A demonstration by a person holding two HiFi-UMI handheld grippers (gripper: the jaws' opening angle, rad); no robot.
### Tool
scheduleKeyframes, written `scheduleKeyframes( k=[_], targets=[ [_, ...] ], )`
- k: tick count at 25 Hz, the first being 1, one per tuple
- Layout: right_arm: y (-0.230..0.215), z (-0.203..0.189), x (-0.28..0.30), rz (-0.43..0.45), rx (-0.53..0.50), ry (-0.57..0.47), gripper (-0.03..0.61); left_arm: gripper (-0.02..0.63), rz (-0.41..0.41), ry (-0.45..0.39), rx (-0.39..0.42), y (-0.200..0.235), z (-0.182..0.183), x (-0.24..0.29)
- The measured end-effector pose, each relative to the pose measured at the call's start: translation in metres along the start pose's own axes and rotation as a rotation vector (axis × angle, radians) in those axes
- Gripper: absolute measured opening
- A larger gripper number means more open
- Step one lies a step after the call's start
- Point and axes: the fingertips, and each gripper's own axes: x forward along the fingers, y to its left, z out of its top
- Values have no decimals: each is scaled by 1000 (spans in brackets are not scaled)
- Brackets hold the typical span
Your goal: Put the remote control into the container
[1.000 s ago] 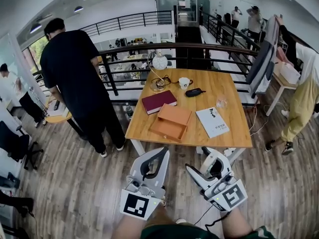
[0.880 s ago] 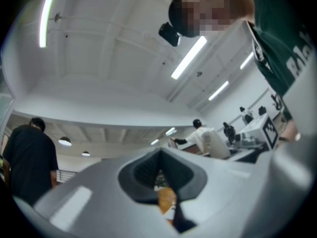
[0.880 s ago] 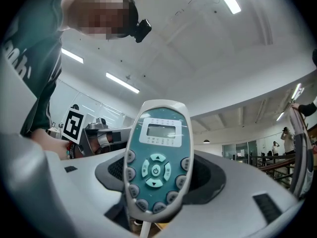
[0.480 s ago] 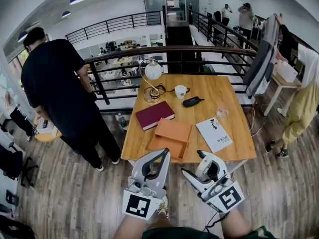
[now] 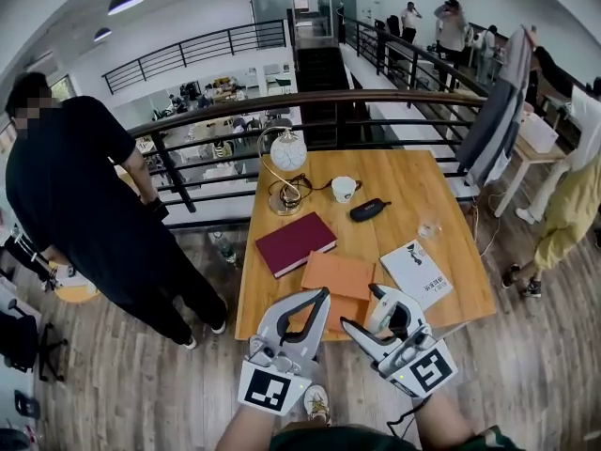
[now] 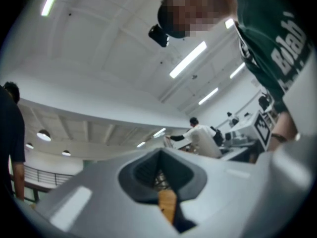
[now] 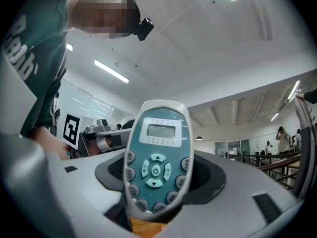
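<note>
A white remote control (image 7: 156,167) with a teal face and a small screen stands upright between the jaws of my right gripper (image 7: 157,197), which is shut on it. In the head view the right gripper (image 5: 368,310) holds the remote control (image 5: 387,312) over the near edge of the wooden table (image 5: 404,172). The container, a flat orange box (image 5: 340,272), lies on the table just beyond both grippers, its near end hidden behind them. My left gripper (image 5: 319,301) is shut with nothing in it, beside the right one; the left gripper (image 6: 163,185) points up at the ceiling.
On the table lie a dark red book (image 5: 294,242), a white booklet (image 5: 416,272), a black oblong object (image 5: 368,209), a white cup (image 5: 345,188), a small glass (image 5: 429,226) and a round lamp (image 5: 286,156). A black railing (image 5: 310,101) runs behind. A person in black (image 5: 70,205) stands at the left.
The view and both grippers have come closer to the table; the grippers now overlap its near edge and the orange box. The right gripper still holds the remote.
</note>
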Motion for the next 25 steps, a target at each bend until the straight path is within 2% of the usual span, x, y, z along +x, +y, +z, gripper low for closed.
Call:
scheduleKeyframes(
  k=[11, 25],
  targets=[
    [-10, -32, 58, -9, -33, 47, 291, -5, -56, -17, -43, 50, -50, 16],
    [-35, -62, 78, 28, -11, 101, 291, -5, -39, 81, -88, 66, -100, 39]
  ],
)
